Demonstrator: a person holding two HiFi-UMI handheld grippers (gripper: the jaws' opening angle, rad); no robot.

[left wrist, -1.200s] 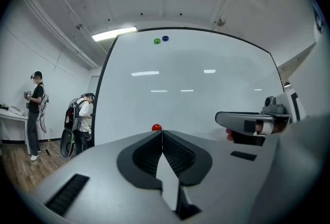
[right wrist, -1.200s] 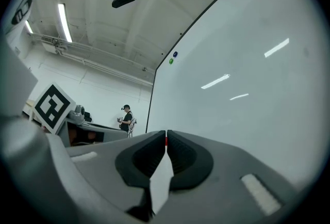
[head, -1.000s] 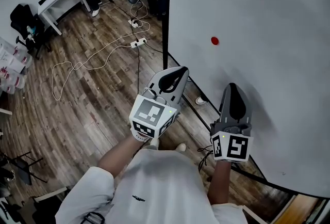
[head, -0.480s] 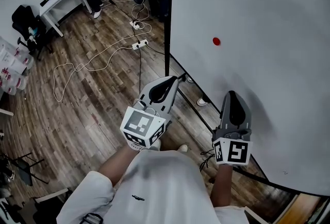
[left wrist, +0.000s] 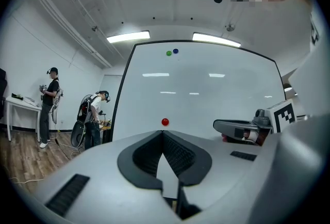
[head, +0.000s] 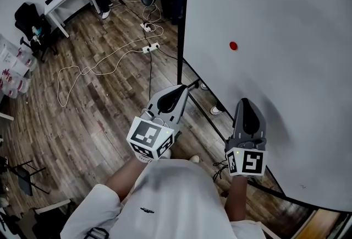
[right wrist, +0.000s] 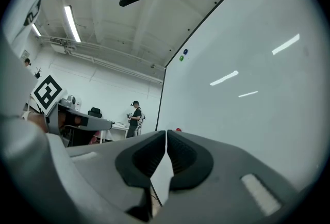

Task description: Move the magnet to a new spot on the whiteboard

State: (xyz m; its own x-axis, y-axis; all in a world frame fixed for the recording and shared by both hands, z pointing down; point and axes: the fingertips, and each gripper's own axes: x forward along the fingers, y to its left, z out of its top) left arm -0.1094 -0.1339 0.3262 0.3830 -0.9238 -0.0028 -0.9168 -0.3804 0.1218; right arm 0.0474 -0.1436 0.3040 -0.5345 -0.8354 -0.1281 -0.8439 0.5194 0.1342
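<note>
Well apart, red magnet [head: 233, 45], closed left tongs [head: 185, 89]

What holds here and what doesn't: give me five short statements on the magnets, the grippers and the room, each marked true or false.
1. The red magnet sits on the whiteboard, with no gripper touching it. True.
2. The left gripper has its jaws spread wide. False: its jaws are together with nothing between them.
3. The right gripper is clamped on the red magnet. False: its jaws are closed on nothing, and the magnet is farther up the board, apart from it.
4. A green magnet and a blue magnet sit side by side near the board's top edge. True.
5. A white power strip lies on the wooden floor. True.
</note>
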